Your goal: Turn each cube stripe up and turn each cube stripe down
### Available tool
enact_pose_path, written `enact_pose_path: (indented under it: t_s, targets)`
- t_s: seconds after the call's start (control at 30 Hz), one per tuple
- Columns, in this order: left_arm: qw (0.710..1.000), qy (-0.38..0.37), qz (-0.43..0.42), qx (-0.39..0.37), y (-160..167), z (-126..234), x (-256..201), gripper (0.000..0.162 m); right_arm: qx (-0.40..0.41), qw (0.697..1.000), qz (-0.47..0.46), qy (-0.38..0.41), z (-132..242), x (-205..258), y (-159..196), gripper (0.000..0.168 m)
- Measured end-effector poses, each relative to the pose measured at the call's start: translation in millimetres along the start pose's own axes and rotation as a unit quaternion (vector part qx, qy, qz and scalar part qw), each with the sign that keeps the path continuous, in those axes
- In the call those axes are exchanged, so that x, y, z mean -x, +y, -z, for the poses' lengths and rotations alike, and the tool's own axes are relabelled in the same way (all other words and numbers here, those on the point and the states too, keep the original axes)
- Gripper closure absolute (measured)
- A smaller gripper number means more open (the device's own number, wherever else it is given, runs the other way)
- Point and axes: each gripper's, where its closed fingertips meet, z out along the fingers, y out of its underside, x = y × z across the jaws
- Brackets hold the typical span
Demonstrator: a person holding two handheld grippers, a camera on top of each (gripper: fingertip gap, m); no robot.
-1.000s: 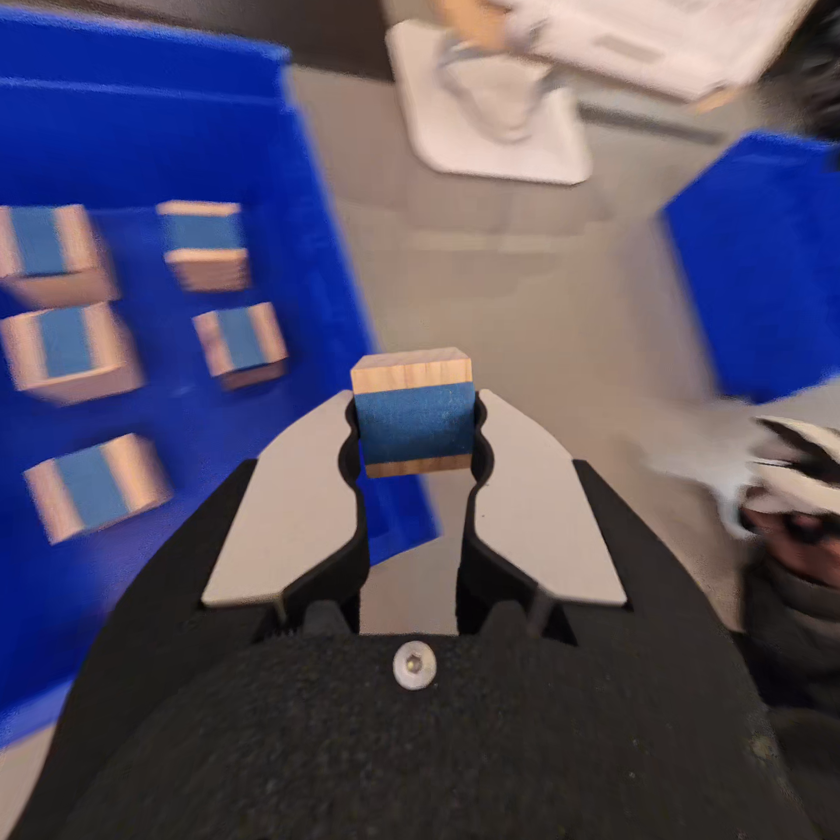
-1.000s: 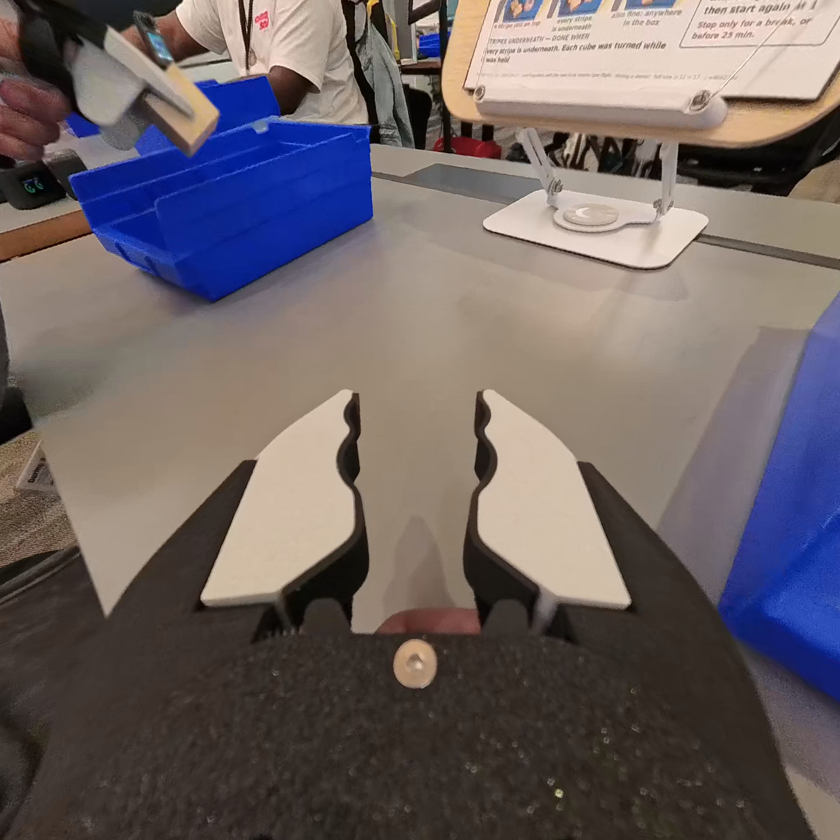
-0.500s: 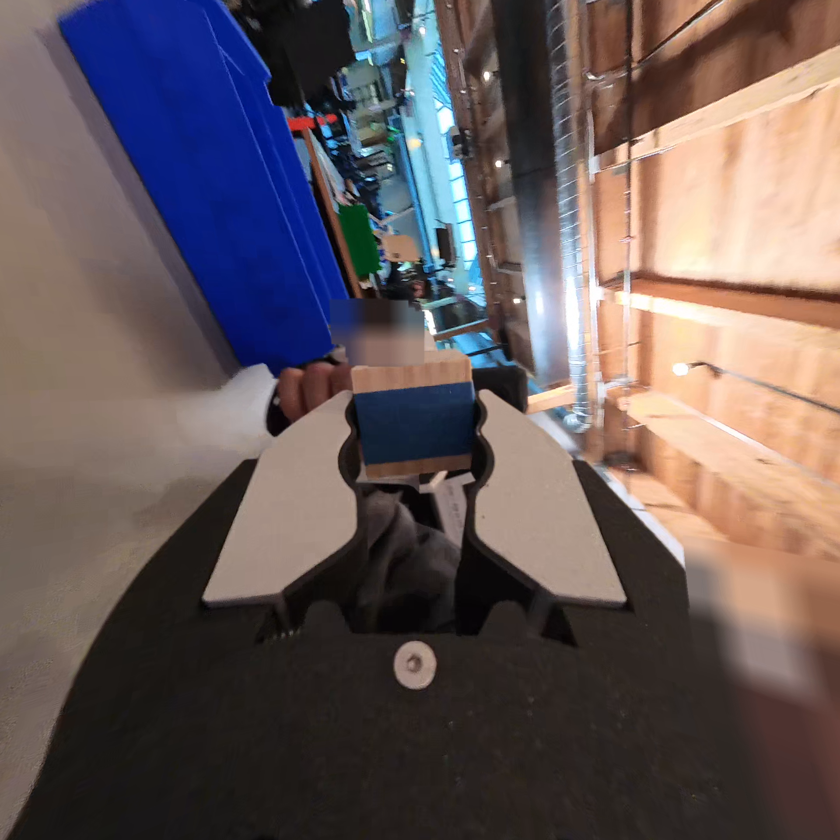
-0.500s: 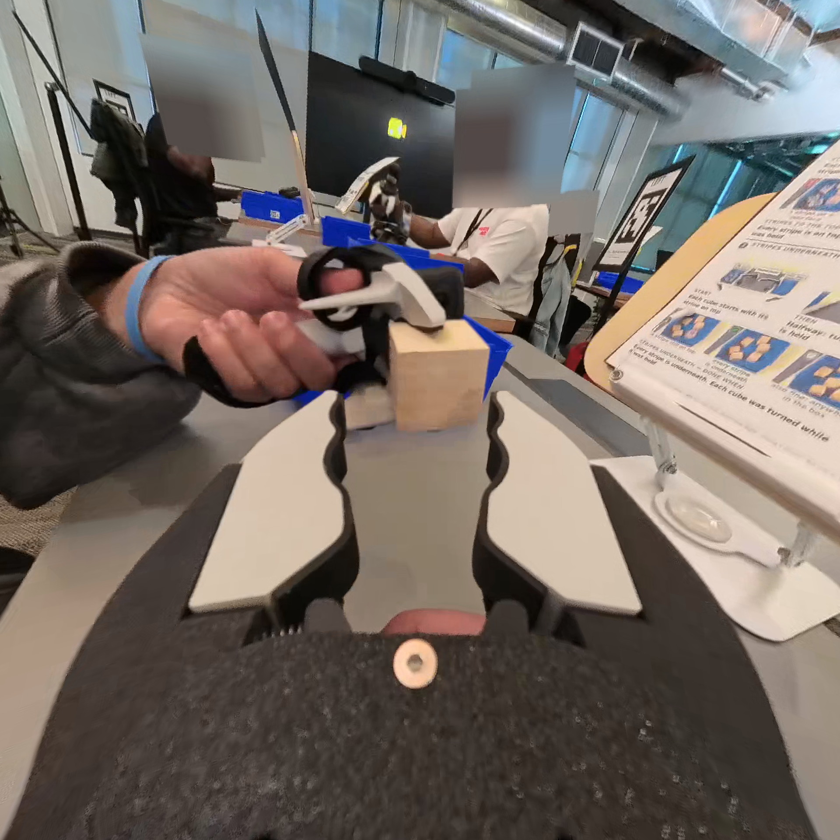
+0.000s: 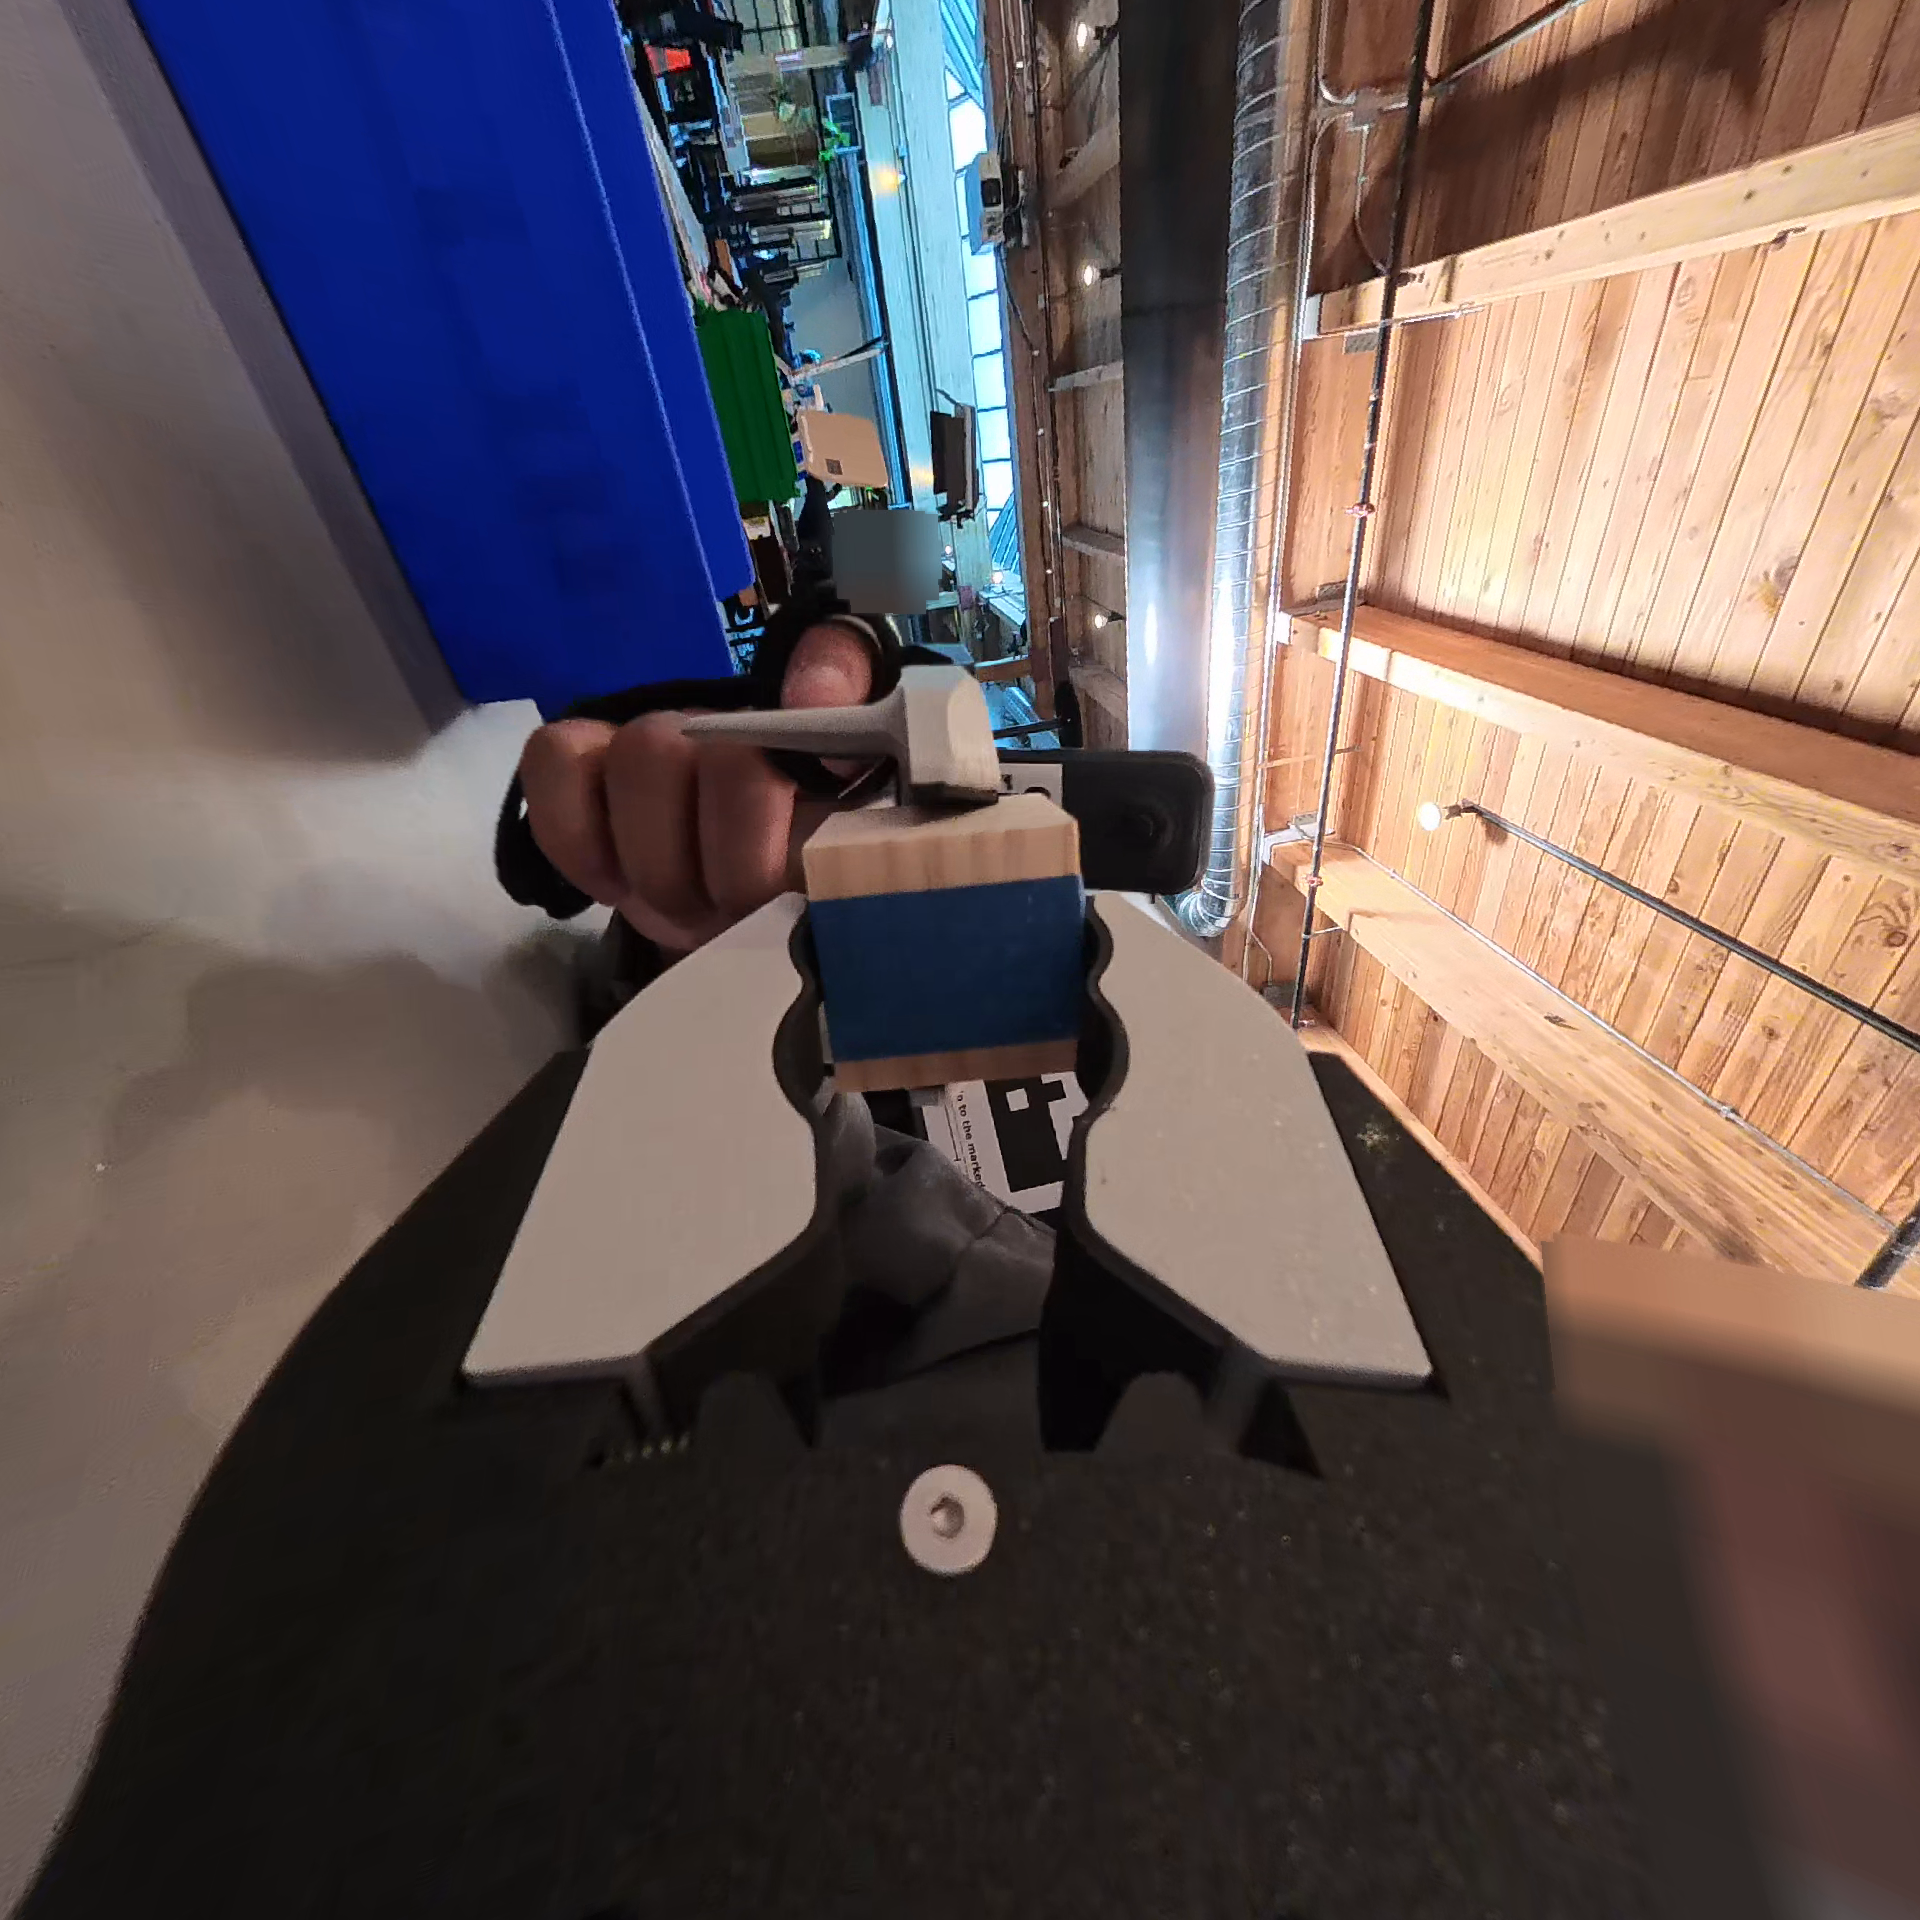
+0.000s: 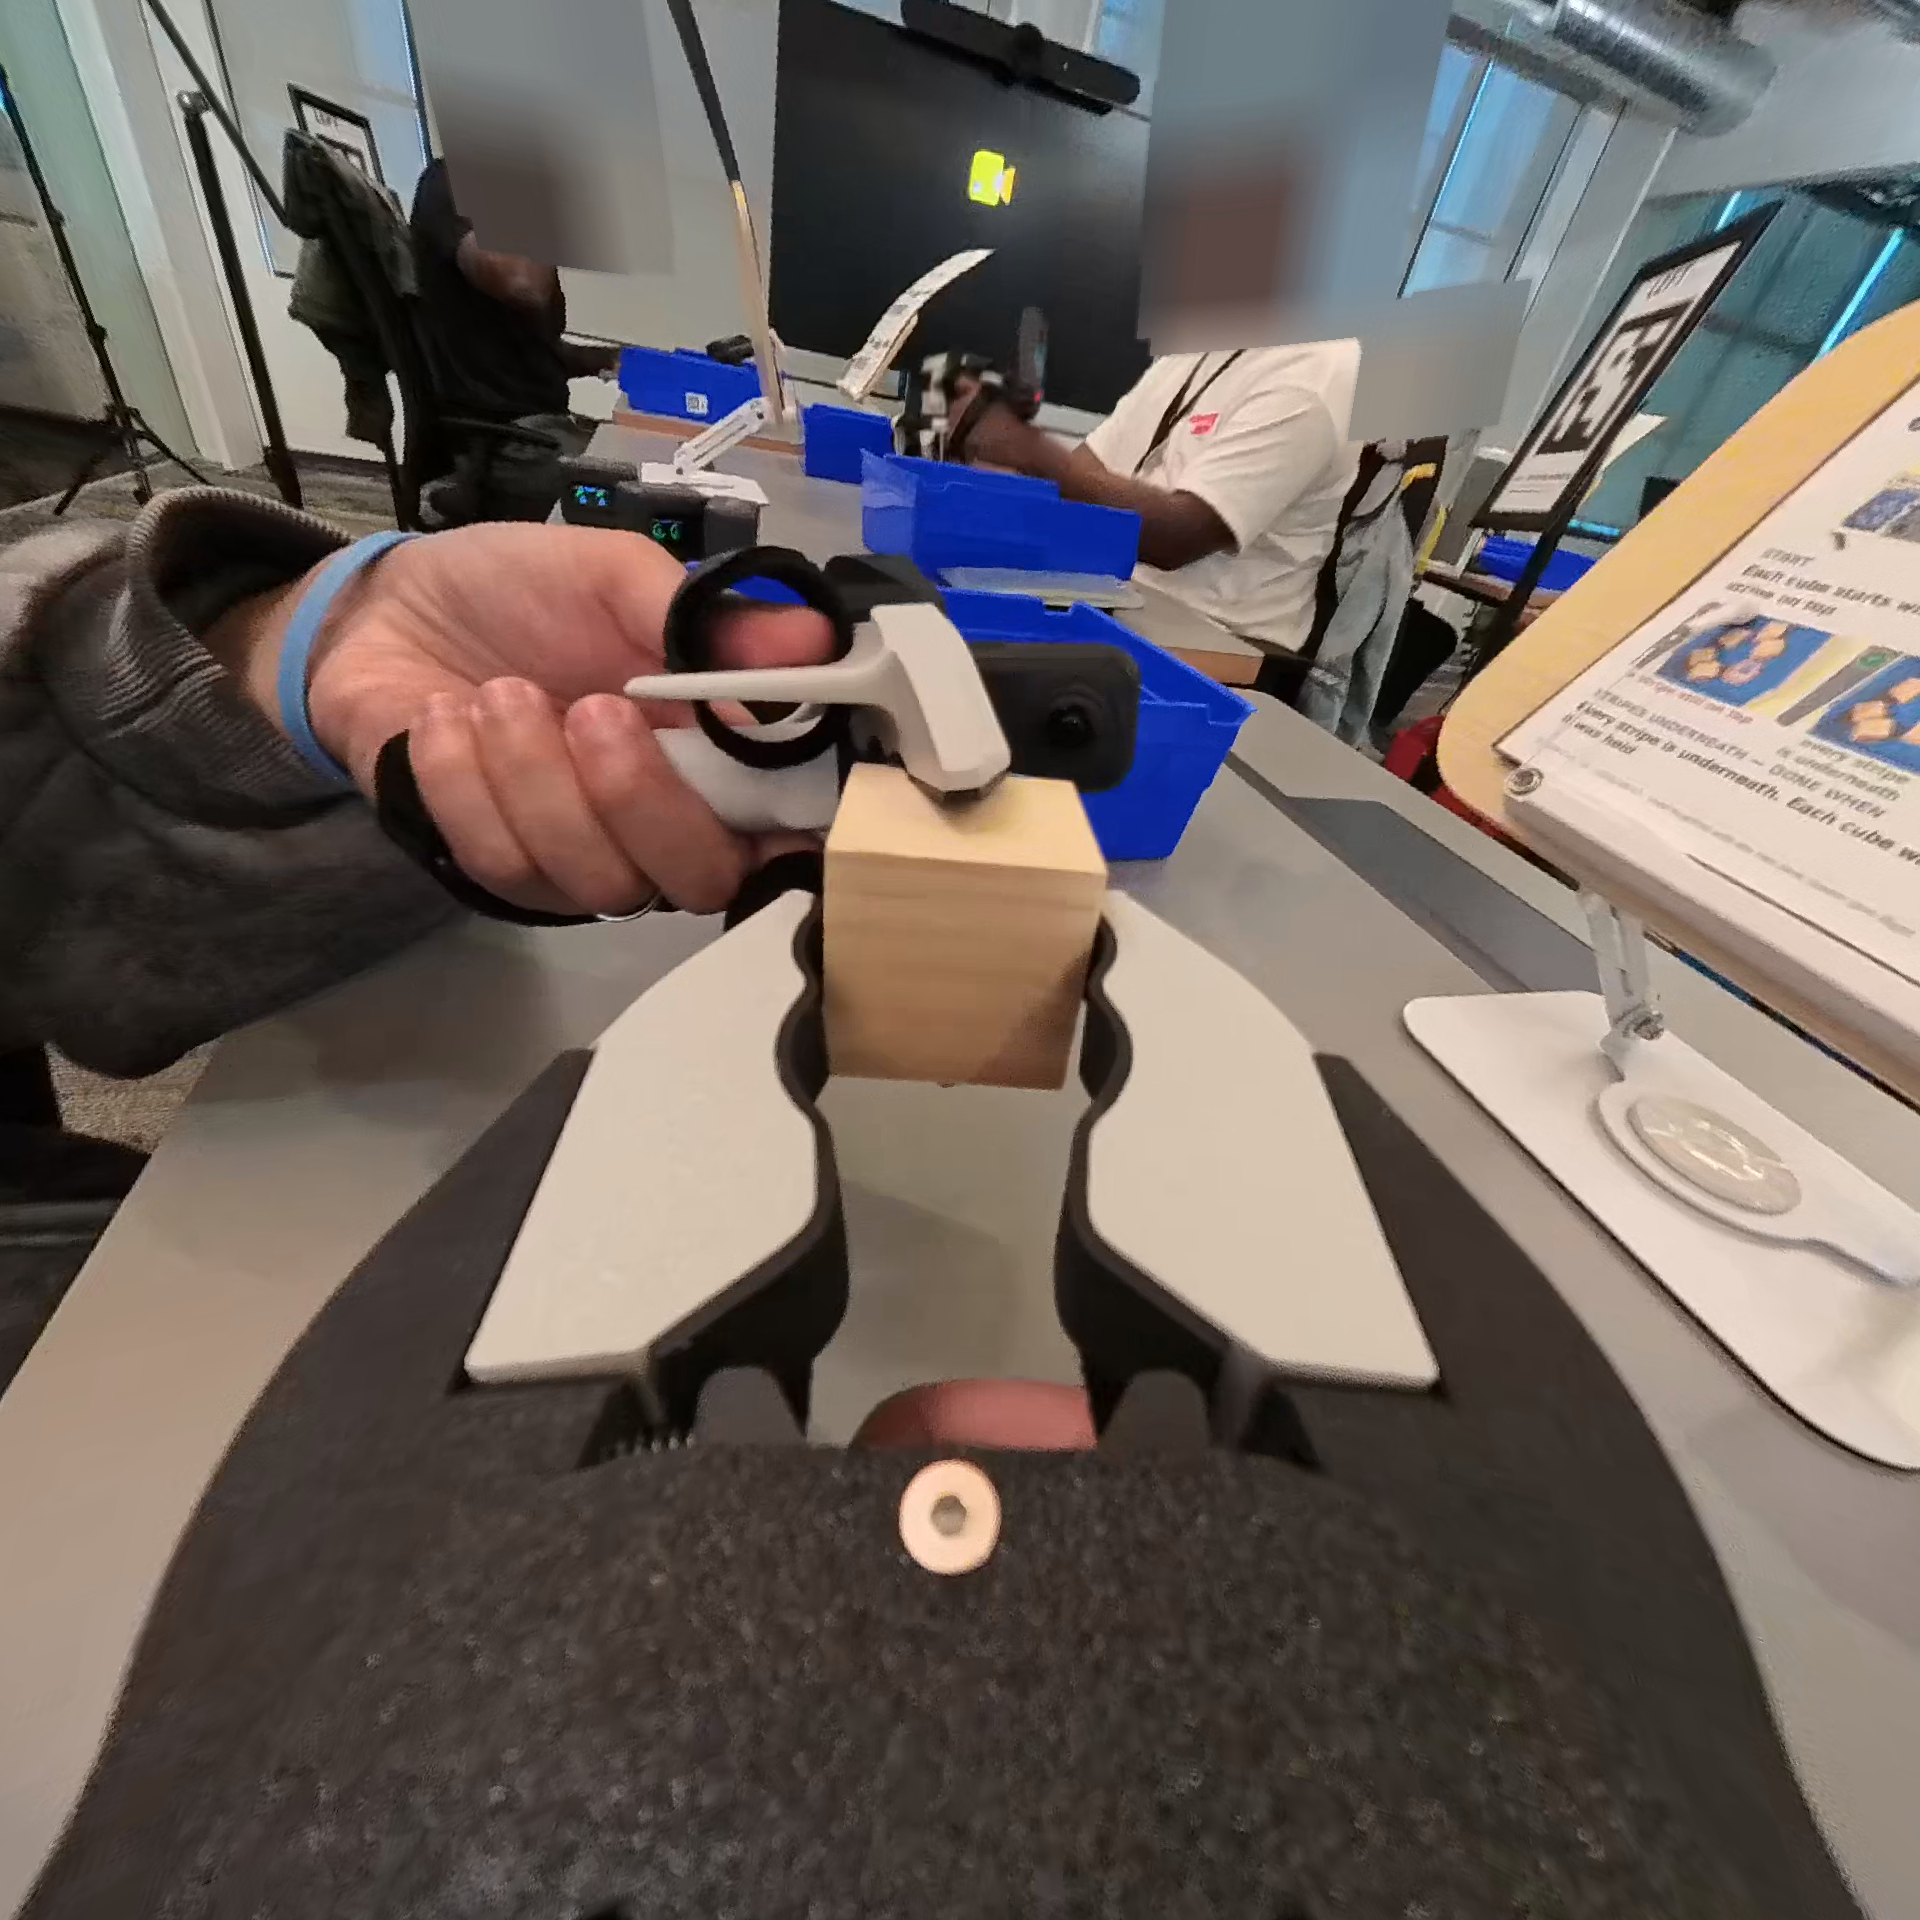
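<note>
Both grippers now pinch one striped wooden cube (image 5: 943, 961): my left gripper (image 5: 945, 987) clamps it, and my right gripper (image 6: 951, 982), open and clear of it a moment ago, has closed round its plain sides above the grey table (image 6: 1299, 914). Handover under way; left can release so right can flip it.

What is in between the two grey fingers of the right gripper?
A wooden cube sits between the right gripper's fingertips in the right wrist view. The left gripper clamps it too, from above.
</note>
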Motion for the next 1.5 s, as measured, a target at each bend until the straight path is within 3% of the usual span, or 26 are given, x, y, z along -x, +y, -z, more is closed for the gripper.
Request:
enact_pose_path:
  t_s: [0.17,0.27,0.43,0.53,0.67,0.8,0.9,1.0,1.2,1.33,1.5]
  targets:
    - [0.998,-0.021,-0.057,0.025,10,1,-3,0.114,0.011,1.000,0.002,-0.017,4,4,-3,0.123]
    - [0.989,-0.069,-0.133,0.009,16,24,-4,0.091,-0.001,1.000,0.001,-0.006,14,-1,-11,0.123]
    - [0.926,-0.197,-0.317,-0.051,38,76,25,0.093,-0.012,1.000,-0.013,0.022,37,-17,-21,0.123]
    - [0.884,-0.260,-0.378,-0.082,54,102,42,0.095,-0.004,0.997,-0.031,0.071,56,-37,-23,0.123]
    - [0.879,-0.243,-0.402,-0.082,64,102,25,0.096,0.028,0.979,-0.045,0.197,99,-85,-41,0.123]
    - [0.831,-0.285,-0.471,-0.077,66,101,17,0.098,0.117,0.909,-0.090,0.390,177,-168,-45,0.122]
    - [0.810,-0.299,-0.499,-0.075,70,98,12,0.100,0.245,0.828,-0.157,0.479,230,-230,-6,0.122]
    - [0.805,-0.298,-0.508,-0.070,74,96,8,0.100,0.376,0.754,-0.236,0.485,258,-268,58,0.122]
    - [0.813,-0.297,-0.495,-0.071,72,98,11,0.100,0.506,0.650,-0.373,0.428,275,-287,161,0.122]
    - [0.817,-0.301,-0.487,-0.068,68,101,16,0.100,0.530,0.618,-0.412,0.409,279,-286,185,0.122]
    - [0.816,-0.310,-0.484,-0.060,66,100,23,0.100,0.537,0.614,-0.427,0.390,273,-280,196,0.122]
